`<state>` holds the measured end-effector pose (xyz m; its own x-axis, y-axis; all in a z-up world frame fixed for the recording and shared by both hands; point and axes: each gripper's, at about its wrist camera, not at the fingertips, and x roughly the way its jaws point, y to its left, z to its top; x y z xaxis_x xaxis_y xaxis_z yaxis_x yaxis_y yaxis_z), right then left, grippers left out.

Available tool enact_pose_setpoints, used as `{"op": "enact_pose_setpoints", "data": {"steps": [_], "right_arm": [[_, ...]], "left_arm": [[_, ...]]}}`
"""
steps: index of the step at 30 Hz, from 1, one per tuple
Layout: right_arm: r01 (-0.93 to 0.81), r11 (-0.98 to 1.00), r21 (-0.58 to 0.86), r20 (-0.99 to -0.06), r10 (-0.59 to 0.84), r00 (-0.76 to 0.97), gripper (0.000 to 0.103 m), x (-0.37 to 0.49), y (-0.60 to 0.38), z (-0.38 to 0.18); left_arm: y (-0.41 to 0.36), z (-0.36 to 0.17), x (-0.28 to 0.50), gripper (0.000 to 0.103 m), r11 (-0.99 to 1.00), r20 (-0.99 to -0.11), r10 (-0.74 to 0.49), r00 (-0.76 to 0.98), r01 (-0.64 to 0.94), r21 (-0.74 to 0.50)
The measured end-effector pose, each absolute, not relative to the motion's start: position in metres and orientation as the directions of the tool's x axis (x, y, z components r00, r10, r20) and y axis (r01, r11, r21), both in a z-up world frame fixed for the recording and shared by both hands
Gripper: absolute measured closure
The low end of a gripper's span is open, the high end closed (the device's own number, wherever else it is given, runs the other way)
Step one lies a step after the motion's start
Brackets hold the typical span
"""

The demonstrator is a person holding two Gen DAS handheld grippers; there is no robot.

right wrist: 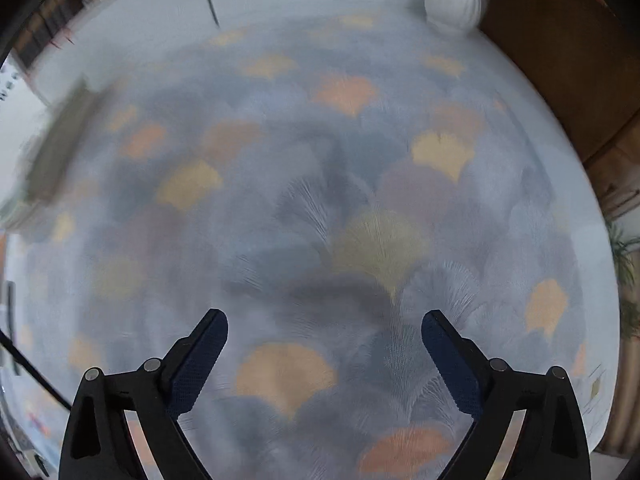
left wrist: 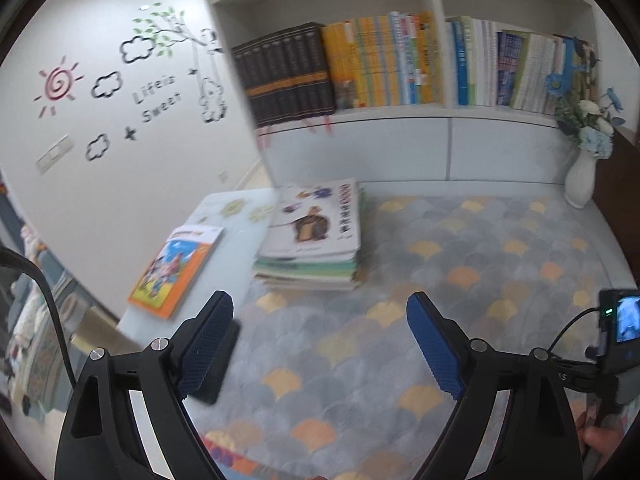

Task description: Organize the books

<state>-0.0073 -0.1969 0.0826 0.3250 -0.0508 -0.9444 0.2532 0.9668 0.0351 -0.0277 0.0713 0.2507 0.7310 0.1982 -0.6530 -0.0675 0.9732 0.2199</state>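
Surface: lying under both cameras, patterned tabletop (left wrist: 460,248) with fan shapes, white bookshelf (left wrist: 432,116) standing behind.
Stack of books (left wrist: 316,236): resting at far left part of tabletop, well apart from both tongs.
Orange book (left wrist: 176,270): lying alone on a pale surface left of the stack, separated from it.
Left tongs (left wrist: 320,344): hovering wide open, holding nothing.
Right tongs (right wrist: 324,356): also spread open and empty, pointing down at bare cloth.
Vase (left wrist: 582,180): standing at far right corner with flowers.
Risk: probably gripping only the upper books, so lower ones sliding off; swinging right possibly knocking the vase.
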Motion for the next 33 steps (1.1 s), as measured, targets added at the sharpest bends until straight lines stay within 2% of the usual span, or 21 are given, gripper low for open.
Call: {"op": "enact_pose_setpoints", "data": {"steps": [7,15,23,28,33], "right_arm": [[0.207,0.978,0.021,-0.801,-0.107,0.59,0.003,-0.017,-0.176,0.2],[0.302,0.953,-0.008,-0.686,-0.225,0.692,0.001,-0.055,-0.178,0.259],[0.318,0.944,-0.092,-0.656,-0.298,0.693,0.0,-0.062,-0.164,0.261],[0.295,0.948,-0.122,-0.659,-0.299,0.69,0.0,-0.057,-0.151,0.255],[0.276,0.954,-0.115,-0.67,-0.28,0.688,0.0,-0.047,-0.147,0.249]], "left_arm": [[0.038,0.241,0.002,0.015,0.992,-0.726,0.047,0.686,0.055,0.116],[0.016,0.226,0.026,0.015,0.987,-0.765,-0.038,0.643,0.144,0.072],[0.018,0.219,0.049,0.014,0.991,-0.763,-0.042,0.645,0.123,0.049],[0.023,0.218,0.057,0.013,0.989,-0.755,0.021,0.655,0.095,0.11],[0.026,0.222,0.056,0.011,0.988,-0.714,-0.024,0.699,0.124,0.088]]}}
